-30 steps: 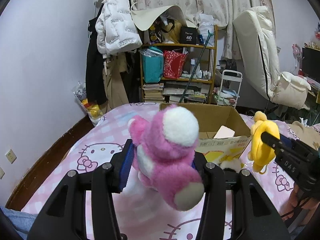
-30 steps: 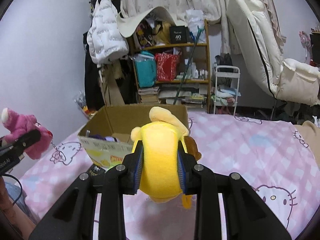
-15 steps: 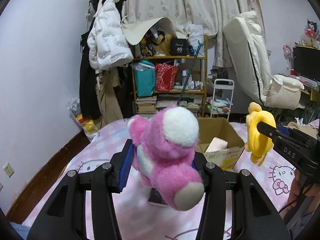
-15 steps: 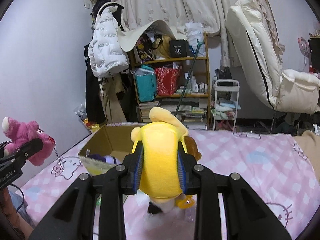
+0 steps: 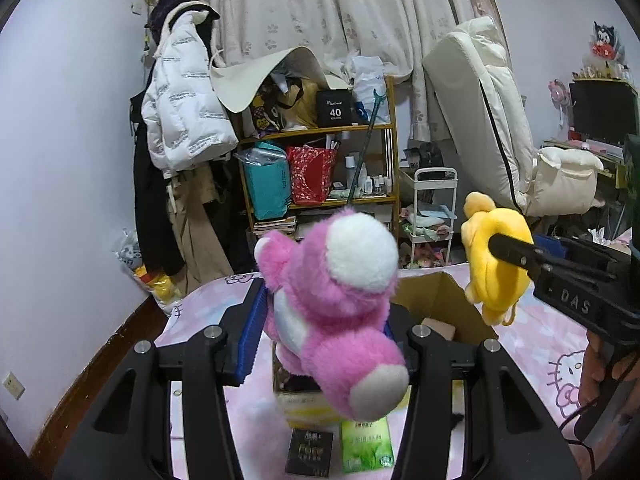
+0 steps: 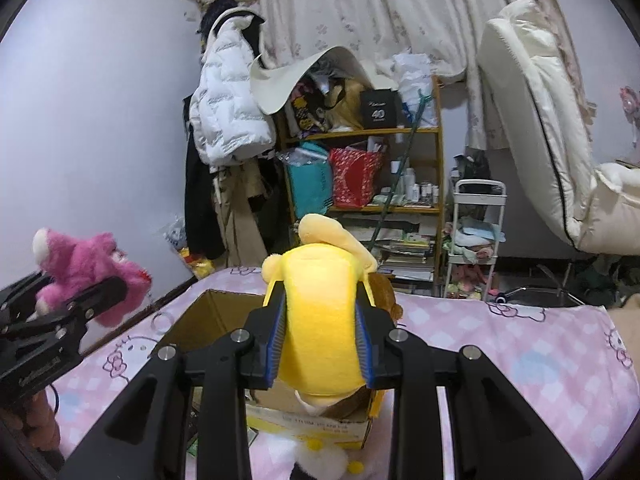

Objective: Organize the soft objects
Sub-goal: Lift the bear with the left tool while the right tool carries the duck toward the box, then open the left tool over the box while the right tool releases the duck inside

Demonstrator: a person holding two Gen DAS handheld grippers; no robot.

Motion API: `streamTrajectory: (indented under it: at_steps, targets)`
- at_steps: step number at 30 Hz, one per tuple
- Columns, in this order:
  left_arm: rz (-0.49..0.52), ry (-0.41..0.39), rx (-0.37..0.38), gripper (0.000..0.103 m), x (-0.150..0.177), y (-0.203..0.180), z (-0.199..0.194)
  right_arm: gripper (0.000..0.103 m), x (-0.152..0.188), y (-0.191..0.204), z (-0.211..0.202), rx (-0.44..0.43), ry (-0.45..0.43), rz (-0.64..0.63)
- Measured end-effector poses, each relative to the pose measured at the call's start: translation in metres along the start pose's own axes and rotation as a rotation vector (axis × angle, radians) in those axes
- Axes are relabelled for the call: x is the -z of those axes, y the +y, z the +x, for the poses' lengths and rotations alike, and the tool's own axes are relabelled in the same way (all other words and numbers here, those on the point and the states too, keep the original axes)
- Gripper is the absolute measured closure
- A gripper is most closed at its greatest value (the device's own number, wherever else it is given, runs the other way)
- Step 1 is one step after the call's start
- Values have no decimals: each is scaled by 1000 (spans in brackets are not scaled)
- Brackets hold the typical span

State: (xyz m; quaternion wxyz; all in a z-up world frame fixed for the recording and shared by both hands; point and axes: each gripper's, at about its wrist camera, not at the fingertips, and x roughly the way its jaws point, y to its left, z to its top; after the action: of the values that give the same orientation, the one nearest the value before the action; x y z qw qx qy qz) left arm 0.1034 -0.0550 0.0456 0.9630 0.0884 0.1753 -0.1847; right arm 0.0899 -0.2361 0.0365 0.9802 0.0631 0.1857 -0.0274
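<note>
Left gripper (image 5: 324,320) clamped on pink plush (image 5: 340,300), right gripper (image 6: 320,332) on yellow plush (image 6: 320,320) (both lifted higher) — cardboard box (image 6: 200,320) now beneath.

Right hand-held gripper (image 6: 322,336) clamps yellow plush (image 6: 320,320) above cardboard box (image 6: 208,320).

Left wrist view: mounted behind the left gripper (image 5: 324,316), looking forward along its fingers and slightly downward, very close to the pink plush toy (image 5: 336,308) filling its centre. Right wrist view: same mounting on the right gripper (image 6: 320,332), close on the yellow plush toy (image 6: 320,320). Both face the shelf unit (image 5: 320,168) and curtain (image 5: 340,8) across the bed (image 6: 520,344). Shared ground: the cardboard box (image 6: 212,320), shelf, white jacket (image 5: 184,100). Each view catches the other gripper at its edge.
</note>
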Motion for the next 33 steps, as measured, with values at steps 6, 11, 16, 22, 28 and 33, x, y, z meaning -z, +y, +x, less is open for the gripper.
streamTrajectory:
  at_steps: [6, 11, 16, 22, 28, 33]
  targets:
    - [-42, 28, 10, 54, 15, -2, 22, 70, 11, -6, 10, -11, 30, -14]
    - [-15, 46, 32, 54, 21, -10, 34, 70, 20, -13, 20, -31, 58, 13]
    - [-3, 75, 48, 52, 27, -14, 49, 69, 31, -16, 37, -65, 102, 44]
    - [-12, 133, 41, 46, 36, -11, 71, 64, 40, -17, 51, -71, 137, 52]
    - [-62, 158, 30, 24, 42, 0, 81, 59, 45, -20, 61, -96, 172, 72]
    - [-58, 161, 16, 19, 43, 2, 78, 42, 44, -20, 65, -81, 167, 62]
